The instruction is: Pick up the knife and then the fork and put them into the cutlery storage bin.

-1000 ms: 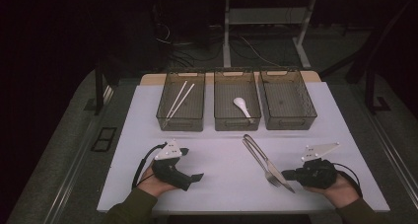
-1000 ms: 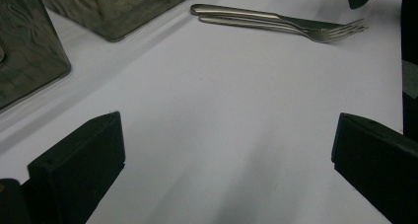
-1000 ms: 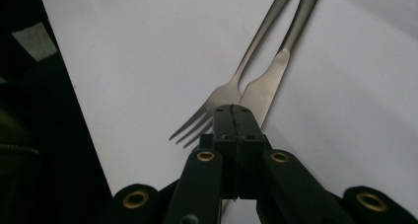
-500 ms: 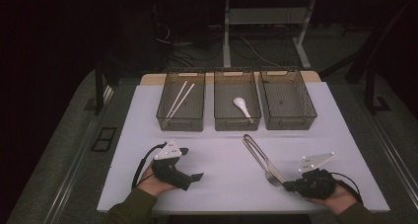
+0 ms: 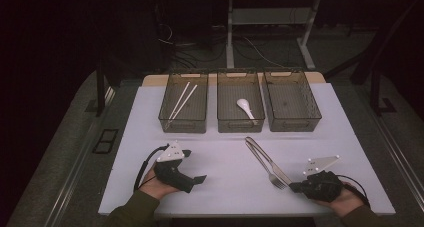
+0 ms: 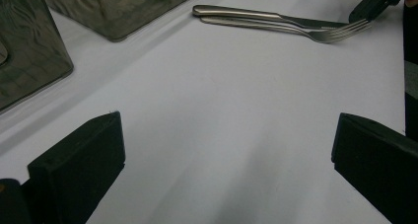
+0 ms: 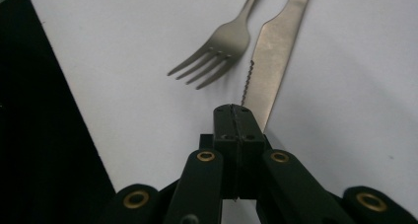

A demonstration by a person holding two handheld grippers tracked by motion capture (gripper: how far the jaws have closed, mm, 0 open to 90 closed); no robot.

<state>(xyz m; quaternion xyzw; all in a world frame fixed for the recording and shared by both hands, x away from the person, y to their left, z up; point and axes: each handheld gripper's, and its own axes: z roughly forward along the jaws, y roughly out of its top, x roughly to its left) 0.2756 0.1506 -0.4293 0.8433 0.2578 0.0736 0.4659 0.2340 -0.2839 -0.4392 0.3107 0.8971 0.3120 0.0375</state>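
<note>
A steel fork (image 5: 267,167) and a steel knife (image 5: 280,169) lie side by side on the white table top (image 5: 220,152), handles toward the bins. In the right gripper view the fork (image 7: 222,46) lies left of the knife (image 7: 276,51). My right gripper (image 7: 235,110) is shut, jaws pressed together, its tip at the knife's point; I cannot tell if they touch. It rests at the near right (image 5: 296,187). My left gripper (image 5: 196,165) lies at the near left, open and empty (image 6: 226,155), facing the fork (image 6: 296,30) and knife (image 6: 236,11).
Three clear bins stand in a row at the back. The left bin (image 5: 170,121) holds chopsticks (image 5: 181,103), the middle bin (image 5: 224,122) a white spoon (image 5: 245,107), and the right bin (image 5: 312,112) has nothing in it. Dark floor surrounds the table.
My right hand has drawn back a little toward the near edge, its tip now just short of the knife's point. Left hand, fork and knife have not moved.
</note>
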